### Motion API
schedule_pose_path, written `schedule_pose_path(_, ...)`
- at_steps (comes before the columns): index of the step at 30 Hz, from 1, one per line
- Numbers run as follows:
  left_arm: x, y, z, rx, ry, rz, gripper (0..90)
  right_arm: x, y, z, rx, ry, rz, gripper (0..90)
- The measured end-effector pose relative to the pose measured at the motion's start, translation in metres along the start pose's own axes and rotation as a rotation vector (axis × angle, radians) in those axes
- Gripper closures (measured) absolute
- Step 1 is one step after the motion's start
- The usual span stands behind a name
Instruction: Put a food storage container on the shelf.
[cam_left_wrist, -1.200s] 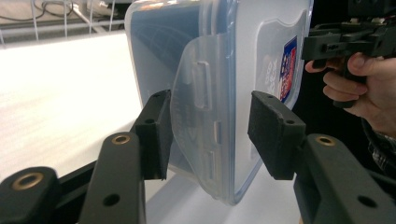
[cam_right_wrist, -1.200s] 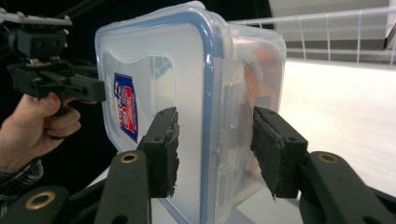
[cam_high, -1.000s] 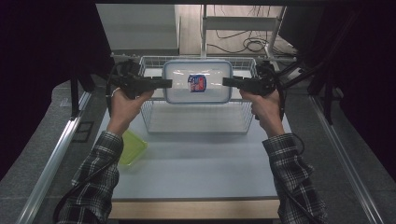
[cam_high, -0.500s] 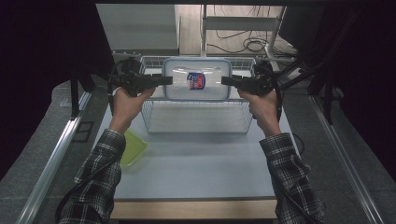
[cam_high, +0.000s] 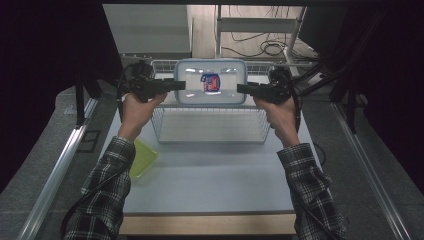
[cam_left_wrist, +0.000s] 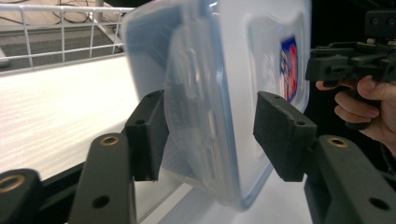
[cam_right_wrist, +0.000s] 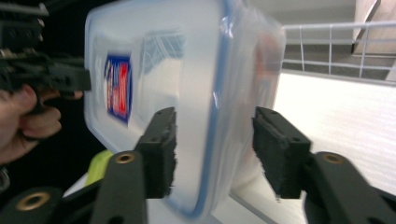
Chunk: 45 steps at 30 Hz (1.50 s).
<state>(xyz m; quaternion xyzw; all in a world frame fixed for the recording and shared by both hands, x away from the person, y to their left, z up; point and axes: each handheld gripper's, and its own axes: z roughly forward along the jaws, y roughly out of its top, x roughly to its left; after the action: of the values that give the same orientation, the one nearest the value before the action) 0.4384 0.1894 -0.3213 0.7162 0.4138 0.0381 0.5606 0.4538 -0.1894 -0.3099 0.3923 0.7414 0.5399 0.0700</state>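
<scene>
We see the clear lidded food container (cam_high: 210, 81) held level above the white wire basket (cam_high: 210, 125), long axis running hand to hand — left gripper (cam_high: 176, 85) at one short end, right gripper (cam_high: 244, 89) at the other, equally near. In the left gripper view the jaws have just been opening; a gap shows between the lid-side pad and the container (cam_left_wrist: 219, 93). In the right gripper view the jaws straddle the container (cam_right_wrist: 187, 84) edge, but blur hides contact — we cannot tell. Below: pale tabletop (cam_high: 210, 175), a green lid (cam_high: 142, 157) near the left sleeve, dark curtains around.
</scene>
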Motion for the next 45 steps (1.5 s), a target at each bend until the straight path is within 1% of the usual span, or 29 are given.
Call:
schedule_pose_path(1, 0.000, 0.000, 0.001, 0.002, 0.006, 0.007, 43.7, 0.000, 0.000, 0.000, 0.000, 0.000, 0.000, 51.6)
schedule_pose_path(2, 0.002, 0.000, 0.003, 0.007, -0.003, -0.010, 41.8, 0.000, -0.003, 0.003, 0.024, -0.021, -0.009, 49.5)
schedule_pose_path(3, 0.004, 0.000, 0.004, 0.012, -0.002, -0.017, 40.8, -0.001, -0.004, 0.005, 0.029, -0.027, -0.009, 48.9)
schedule_pose_path(5, 0.005, 0.000, 0.004, 0.010, -0.008, -0.021, 40.3, -0.004, -0.006, 0.006, 0.018, -0.010, 0.023, 49.4)
schedule_pose_path(6, 0.005, 0.000, 0.004, 0.010, -0.008, -0.021, 40.0, -0.005, -0.006, 0.007, 0.015, -0.003, 0.026, 49.7)
schedule_pose_path(9, 0.004, 0.003, 0.006, 0.028, 0.018, 0.000, 37.6, -0.005, -0.005, 0.006, 0.016, -0.004, 0.029, 49.9)
schedule_pose_path(10, 0.004, 0.003, 0.006, 0.028, 0.018, 0.000, 36.6, -0.005, -0.005, 0.006, 0.016, -0.008, 0.030, 50.1)
schedule_pose_path(11, 0.003, 0.004, 0.007, 0.028, 0.038, 0.008, 36.1, -0.004, -0.004, 0.006, 0.016, -0.016, 0.028, 50.2)
schedule_pose_path(13, 0.003, 0.004, 0.007, 0.027, 0.040, 0.005, 34.6, -0.003, -0.003, 0.006, 0.015, -0.027, 0.028, 50.5)
schedule_pose_path(14, 0.003, 0.003, 0.008, 0.024, 0.067, 0.007, 33.6, -0.003, -0.003, 0.005, 0.013, -0.029, 0.027, 50.3)
schedule_pose_path(15, 0.003, 0.003, 0.008, 0.029, 0.082, 0.012, 32.7, -0.002, -0.003, 0.005, 0.010, -0.031, 0.025, 50.4)
schedule_pose_path(17, 0.005, 0.001, 0.011, 0.041, 0.089, 0.004, 31.8, -0.002, -0.002, 0.005, 0.003, -0.029, 0.035, 50.0)
schedule_pose_path(18, 0.005, 0.001, 0.011, 0.041, 0.089, 0.004, 33.1, -0.002, -0.001, 0.005, 0.002, -0.029, 0.040, 49.4)
schedule_pose_path(19, 0.008, 0.000, 0.013, 0.030, 0.054, -0.022, 34.2, -0.002, -0.001, 0.005, 0.003, -0.029, 0.042, 49.4)
schedule_pose_path(20, 0.008, 0.000, 0.013, 0.030, 0.054, -0.022, 34.2, -0.002, 0.000, 0.005, 0.004, -0.033, 0.042, 49.6)
schedule_pose_path(21, 0.008, 0.000, 0.015, 0.033, 0.040, -0.031, 34.1, -0.002, 0.000, 0.005, 0.002, -0.040, 0.039, 50.0)
schedule_pose_path(23, 0.007, 0.000, 0.016, 0.032, 0.047, -0.029, 32.9, -0.001, 0.000, 0.005, -0.001, -0.051, 0.037, 50.3)
schedule_pose_path(24, 0.007, 0.001, 0.016, 0.030, 0.056, -0.029, 32.9, 0.000, 0.001, 0.006, -0.011, -0.072, 0.036, 51.2)
schedule_pose_path(25, 0.006, 0.002, 0.016, 0.028, 0.068, -0.030, 32.7, 0.000, 0.001, 0.006, -0.014, -0.079, 0.037, 51.6)
schedule_pose_path(26, 0.006, 0.002, 0.016, 0.028, 0.068, -0.030, 31.7, 0.001, 0.002, 0.007, -0.018, -0.088, 0.034, 52.1)
schedule_pose_path(27, 0.005, 0.002, 0.016, 0.025, 0.090, -0.025, 30.6, 0.001, 0.002, 0.007, -0.018, -0.088, 0.034, 52.1)
schedule_pose_path(28, 0.004, 0.003, 0.015, 0.019, 0.108, -0.021, 30.6, 0.002, 0.002, 0.007, -0.025, -0.100, 0.029, 52.8)
schedule_pose_path(29, 0.003, 0.004, 0.015, 0.012, 0.139, -0.022, 28.9, 0.004, 0.003, 0.008, -0.033, -0.123, 0.024, 53.5)
schedule_pose_path(31, 0.003, 0.005, 0.013, -0.003, 0.161, -0.023, 29.3, 0.005, 0.004, 0.009, -0.038, -0.133, 0.023, 53.6)
schedule_pose_path(33, 0.004, 0.005, 0.013, -0.006, 0.157, -0.024, 31.6, 0.006, 0.005, 0.009, -0.045, -0.143, 0.022, 53.7)
schedule_pose_path(34, 0.005, 0.005, 0.013, -0.006, 0.130, -0.034, 32.2, 0.006, 0.006, 0.009, -0.049, -0.151, 0.019, 54.1)
schedule_pose_path(36, 0.005, 0.005, 0.013, -0.005, 0.125, -0.035, 32.4, 0.006, 0.006, 0.010, -0.058, -0.163, 0.015, 55.4)
schedule_pose_path(41, 0.002, 0.006, 0.012, -0.013, 0.151, -0.011, 35.4, 0.005, 0.007, 0.011, -0.065, -0.157, 0.026, 57.3)
schedule_pose_path(45, -0.002, 0.007, 0.009, -0.009, 0.175, 0.036, 35.9, 0.009, 0.008, 0.009, -0.062, -0.159, 0.007, 56.4)
